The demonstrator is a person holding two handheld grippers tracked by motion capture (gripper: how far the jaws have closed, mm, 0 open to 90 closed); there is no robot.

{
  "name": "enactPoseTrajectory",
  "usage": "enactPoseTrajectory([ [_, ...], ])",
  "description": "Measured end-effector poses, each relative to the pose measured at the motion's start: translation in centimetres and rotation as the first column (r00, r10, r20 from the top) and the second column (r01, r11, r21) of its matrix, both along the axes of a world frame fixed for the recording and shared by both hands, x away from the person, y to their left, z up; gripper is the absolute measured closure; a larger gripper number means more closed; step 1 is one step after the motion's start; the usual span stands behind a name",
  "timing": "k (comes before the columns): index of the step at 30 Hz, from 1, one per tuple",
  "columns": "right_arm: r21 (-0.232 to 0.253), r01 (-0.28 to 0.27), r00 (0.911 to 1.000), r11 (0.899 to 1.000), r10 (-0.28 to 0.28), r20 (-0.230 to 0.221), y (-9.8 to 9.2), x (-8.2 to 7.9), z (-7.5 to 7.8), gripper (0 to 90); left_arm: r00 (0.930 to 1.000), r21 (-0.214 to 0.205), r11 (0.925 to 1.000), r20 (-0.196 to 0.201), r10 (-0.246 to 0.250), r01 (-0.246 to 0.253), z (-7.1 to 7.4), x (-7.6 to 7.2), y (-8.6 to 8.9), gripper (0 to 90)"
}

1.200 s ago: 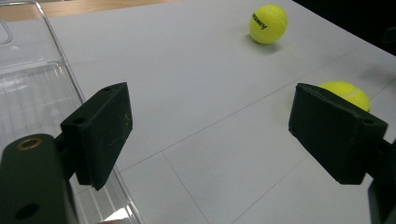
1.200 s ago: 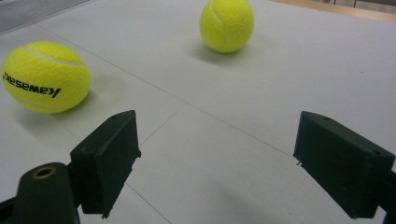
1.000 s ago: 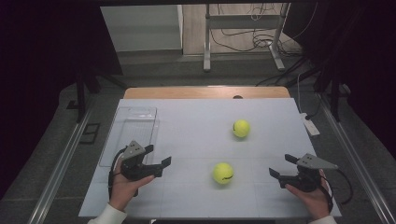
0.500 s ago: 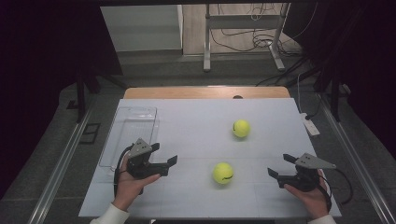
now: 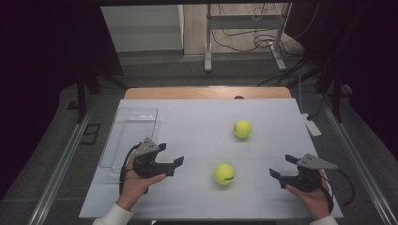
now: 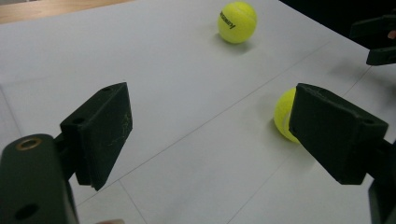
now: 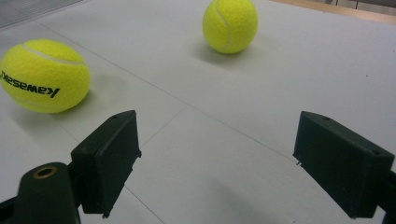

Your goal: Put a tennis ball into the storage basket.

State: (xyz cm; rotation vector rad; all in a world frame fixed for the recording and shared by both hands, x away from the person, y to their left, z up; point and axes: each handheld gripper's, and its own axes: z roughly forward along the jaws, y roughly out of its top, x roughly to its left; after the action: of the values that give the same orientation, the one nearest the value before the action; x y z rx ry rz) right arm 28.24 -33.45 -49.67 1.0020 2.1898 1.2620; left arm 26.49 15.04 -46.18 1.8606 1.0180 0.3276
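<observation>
Two yellow tennis balls lie on the white table (image 5: 197, 201): a near ball (image 5: 224, 173) at the centre front and a far ball (image 5: 242, 129) behind it to the right. My left gripper (image 5: 171, 154) is open and empty, held left of the near ball with its jaws pointing toward it. In the left gripper view (image 6: 212, 121) the near ball (image 6: 281, 116) peeks from behind the right-hand jaw, and the far ball (image 6: 237, 22) lies beyond. My right gripper (image 5: 281, 166) is open and empty to the right of the near ball. The right gripper view (image 7: 215, 140) has the near ball (image 7: 44, 74) at left and the far ball (image 7: 230, 25) ahead.
A clear plastic tray (image 5: 131, 136) lies on the table's left side, just behind my left hand. A wooden strip (image 5: 206, 92) runs along the far edge. A small white device (image 5: 312, 126) lies at the right edge. Dark floor and metal rails surround the table.
My left gripper has edged a little to the right, toward the near ball. The right gripper and both balls have stayed in place.
</observation>
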Motion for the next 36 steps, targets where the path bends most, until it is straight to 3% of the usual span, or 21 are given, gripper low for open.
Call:
enactPoseTrajectory([
  [36, -0.003, 0.002, 1.0, 1.0, -0.002, -0.009, -0.1, 0.1, -0.1, 14.5, 0.9953, 0.0, 0.9955, -0.016, -0.095, 0.095, 0.5, 0.8, -3.1, 14.0],
])
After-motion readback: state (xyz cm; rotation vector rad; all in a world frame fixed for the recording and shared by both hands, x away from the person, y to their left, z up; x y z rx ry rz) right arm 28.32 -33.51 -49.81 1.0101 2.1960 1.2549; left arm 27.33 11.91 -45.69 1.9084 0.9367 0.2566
